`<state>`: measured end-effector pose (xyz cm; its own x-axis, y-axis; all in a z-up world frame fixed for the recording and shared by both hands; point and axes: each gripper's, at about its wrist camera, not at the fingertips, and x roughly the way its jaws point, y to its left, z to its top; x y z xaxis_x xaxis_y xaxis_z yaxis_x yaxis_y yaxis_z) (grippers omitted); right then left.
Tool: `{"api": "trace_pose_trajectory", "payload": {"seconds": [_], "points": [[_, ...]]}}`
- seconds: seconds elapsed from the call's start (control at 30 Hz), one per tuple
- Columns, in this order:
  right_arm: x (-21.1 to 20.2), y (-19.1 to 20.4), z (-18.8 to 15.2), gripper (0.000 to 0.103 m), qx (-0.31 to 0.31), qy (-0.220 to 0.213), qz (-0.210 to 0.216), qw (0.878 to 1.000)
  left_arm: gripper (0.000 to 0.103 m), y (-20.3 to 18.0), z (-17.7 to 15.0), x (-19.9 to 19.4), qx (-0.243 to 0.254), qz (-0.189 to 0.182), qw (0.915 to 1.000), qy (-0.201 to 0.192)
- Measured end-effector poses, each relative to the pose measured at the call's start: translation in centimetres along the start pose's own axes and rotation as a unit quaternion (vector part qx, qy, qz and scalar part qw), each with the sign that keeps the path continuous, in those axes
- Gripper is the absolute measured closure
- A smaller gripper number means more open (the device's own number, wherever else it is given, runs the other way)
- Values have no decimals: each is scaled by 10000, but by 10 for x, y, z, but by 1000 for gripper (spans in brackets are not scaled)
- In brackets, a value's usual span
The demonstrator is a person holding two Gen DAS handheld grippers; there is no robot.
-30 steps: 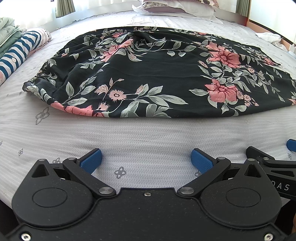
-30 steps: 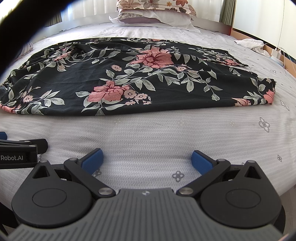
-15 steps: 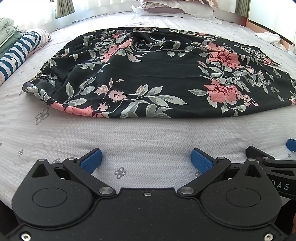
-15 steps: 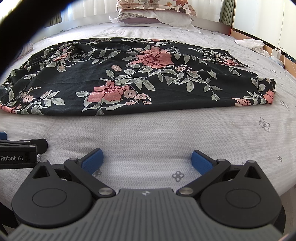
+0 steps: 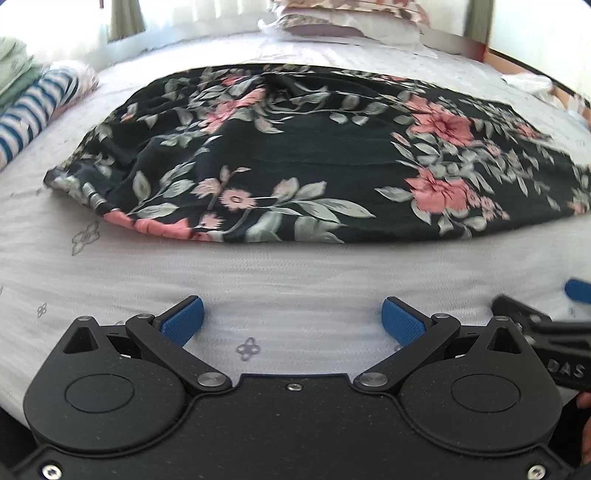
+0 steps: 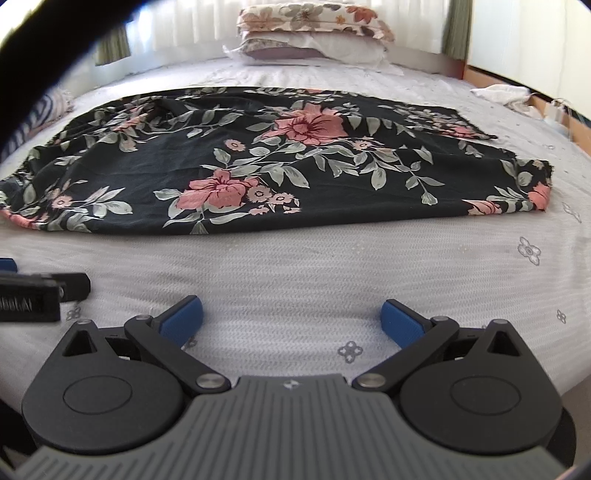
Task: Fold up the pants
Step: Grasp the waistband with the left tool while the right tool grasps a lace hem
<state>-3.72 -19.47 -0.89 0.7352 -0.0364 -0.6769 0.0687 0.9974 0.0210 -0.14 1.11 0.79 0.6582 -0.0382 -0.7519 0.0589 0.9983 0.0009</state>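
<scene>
Both claws are hovering low over the bed [image 6: 295, 266], side by side. The left claw [image 5: 293, 319] is gaping wide, the right claw [image 6: 293, 317] likewise, each gripping nothing. The floral pants [image 6: 258, 162] are lying spread out just ahead.

The pants [image 5: 295, 155] are black with pink flowers and grey-green leaves. The bed [image 5: 295, 273] has a white sheet with small grey flower shapes. At the upper left lies a blue and white striped cloth [image 5: 33, 110]. Both tongs [image 5: 291, 321] [image 6: 291, 319] are black with blue pads [image 5: 183, 323]. The pillows [image 6: 314, 33] at the top have a flower print.
</scene>
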Motion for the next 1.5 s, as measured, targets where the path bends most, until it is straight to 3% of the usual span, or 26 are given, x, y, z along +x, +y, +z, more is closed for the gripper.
{"api": "trace_pose_trajectory", "payload": {"seconds": [0.1, 0.27, 0.4, 0.5, 0.7, 0.77, 0.87, 0.9, 0.93, 1.03, 1.07, 1.13, 1.17, 1.27, 1.37, 1.5], "points": [[-10, -24, 9, 0, 576, -287, 182, 9978, 0, 23, 9, -11, -566, -88, 9982, -200], [-10, -74, 30, 0, 1271, -639, -169, 9897, 0, 80, 31, -22, -1616, -102, 9848, -626], [-7, -124, 46, 1, 1954, -971, -583, 9742, 0, 123, 51, -18, -2082, 426, 9733, -862], [4, -160, 55, 2, 2282, -991, -1036, 9630, 1, 150, 61, -10, -2305, 836, 9646, -971], [28, -229, 61, 13, 3043, -971, -1683, 9325, 5, 193, 69, 17, -2902, 1250, 9440, -950], [30, -237, 60, 17, 3130, -977, -1742, 9285, 5, 201, 68, 22, -3046, 1362, 9374, -994], [40, -259, 59, 32, 3408, -886, -1922, 9160, 9, 211, 69, 32, -3163, 1358, 9346, -899], [44, -265, 59, 41, 3501, -812, -1934, 9129, 10, 213, 69, 35, -3183, 1350, 9345, -851], [48, -270, 59, 47, 3595, -729, -1884, 9110, 13, 213, 69, 39, -3189, 1343, 9348, -798], [58, -277, 64, 47, 3717, -711, -1276, 9168, 22, 211, 69, 47, -3198, 1301, 9358, -715], [60, -280, 67, 47, 3761, -757, -825, 9198, 25, 209, 69, 47, -3203, 1299, 9357, -701], [66, -291, 70, 48, 4090, -846, 105, 9085, 31, 207, 71, 49, -3216, 1303, 9354, -689], [65, -294, 73, 48, 4142, -948, 344, 9046, 35, 206, 72, 51, -3208, 1315, 9355, -689], [56, -293, 84, 48, 3921, -1021, 140, 9141, 49, 203, 75, 54, -3193, 1335, 9357, -678], [55, -288, 86, 48, 3738, -578, -41, 9257, 58, 201, 76, 58, -3220, 1346, 9349, -644], [52, -281, 67, 48, 3769, -48, 59, 9262, 63, 201, 76, 61, -3234, 1437, 9330, -646]]}}
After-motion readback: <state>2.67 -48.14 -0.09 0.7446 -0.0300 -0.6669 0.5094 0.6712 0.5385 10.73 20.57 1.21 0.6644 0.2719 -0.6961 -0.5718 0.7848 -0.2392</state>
